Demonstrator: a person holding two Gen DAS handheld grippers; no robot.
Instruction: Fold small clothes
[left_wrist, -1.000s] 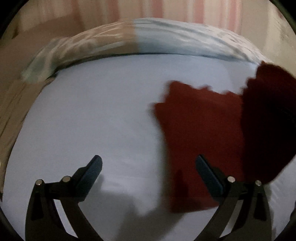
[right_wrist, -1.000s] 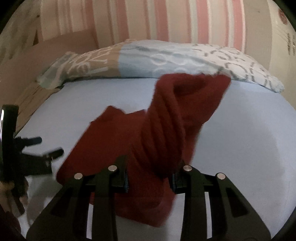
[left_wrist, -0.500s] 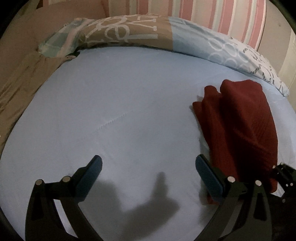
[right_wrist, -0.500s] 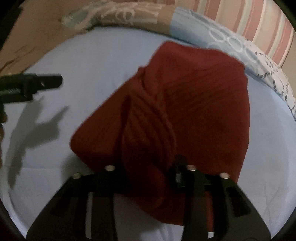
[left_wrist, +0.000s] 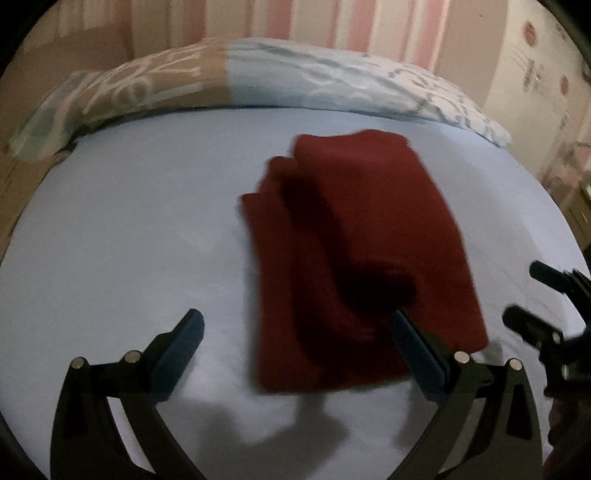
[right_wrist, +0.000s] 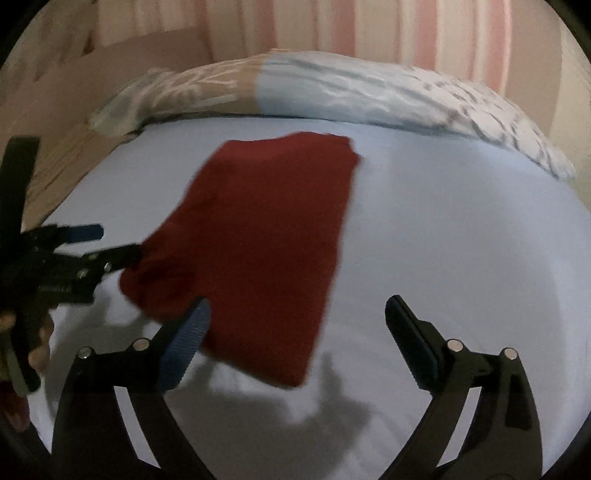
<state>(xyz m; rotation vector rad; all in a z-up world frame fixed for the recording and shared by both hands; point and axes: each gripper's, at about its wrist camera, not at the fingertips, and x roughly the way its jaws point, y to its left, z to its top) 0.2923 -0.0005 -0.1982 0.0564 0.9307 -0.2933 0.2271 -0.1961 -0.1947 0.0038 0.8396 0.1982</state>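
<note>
While the red garment (left_wrist: 354, 258) lay folded flat on the light blue bed sheet (left_wrist: 129, 240), nothing was held by either tool. The left gripper (left_wrist: 295, 343) was spread wide, with its right finger (left_wrist: 413, 347) just over the near edge of the cloth (touching or not could not be told). The right gripper (right_wrist: 299, 328) was also spread wide above the near end of the cloth, and a patterned pillow (right_wrist: 332, 88) was seen at the far end of the bed.

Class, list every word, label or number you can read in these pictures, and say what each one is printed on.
None can be read.
Pillow: pale letter-like print, too blurred to read.
Wall: round red marks, too blurred to tell.
Red garment: no label visible.
</note>
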